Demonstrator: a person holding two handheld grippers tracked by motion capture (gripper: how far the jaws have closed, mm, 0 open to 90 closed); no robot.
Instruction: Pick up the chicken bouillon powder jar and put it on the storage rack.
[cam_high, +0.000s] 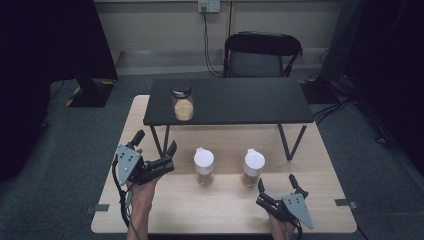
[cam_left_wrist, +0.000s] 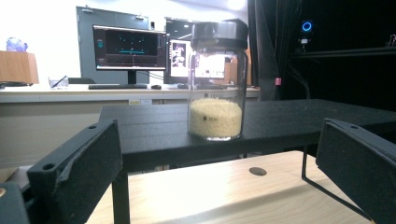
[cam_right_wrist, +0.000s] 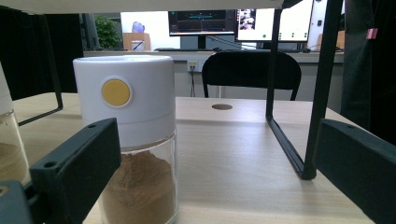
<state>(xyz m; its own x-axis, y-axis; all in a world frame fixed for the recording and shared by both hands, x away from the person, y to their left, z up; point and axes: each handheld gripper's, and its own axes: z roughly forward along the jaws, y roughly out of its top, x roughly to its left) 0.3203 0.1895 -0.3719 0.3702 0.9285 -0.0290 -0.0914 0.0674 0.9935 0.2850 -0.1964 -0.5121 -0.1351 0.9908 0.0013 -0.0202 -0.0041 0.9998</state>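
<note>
Jars carry no readable writing or brand; the one mark is a yellow dot on the white lid of the right jar (cam_right_wrist: 128, 140), seen in your right gripper view w/ brown powder inside. Your right gripper (cam_high: 278, 191) sits near that jar (cam_high: 253, 167) on the table (cam_high: 225, 210), jaws apart, holding nothing; jar stands just beside its left jaw, not between them. Left jar (cam_high: 204, 166), also white-lidded, stands between both grippers in the high view. Your left gripper (cam_high: 155, 142) hangs left of it, jaws wide apart, empty. Left gripper view adds what the high view can't: black-lidded glass jar (cam_left_wrist: 216, 81) of pale grains upright on the black shelf (cam_left_wrist: 280, 121), plus monitors behind, text too small to read. High view puts that jar (cam_high: 183, 104) at the shelf's left front.
</note>
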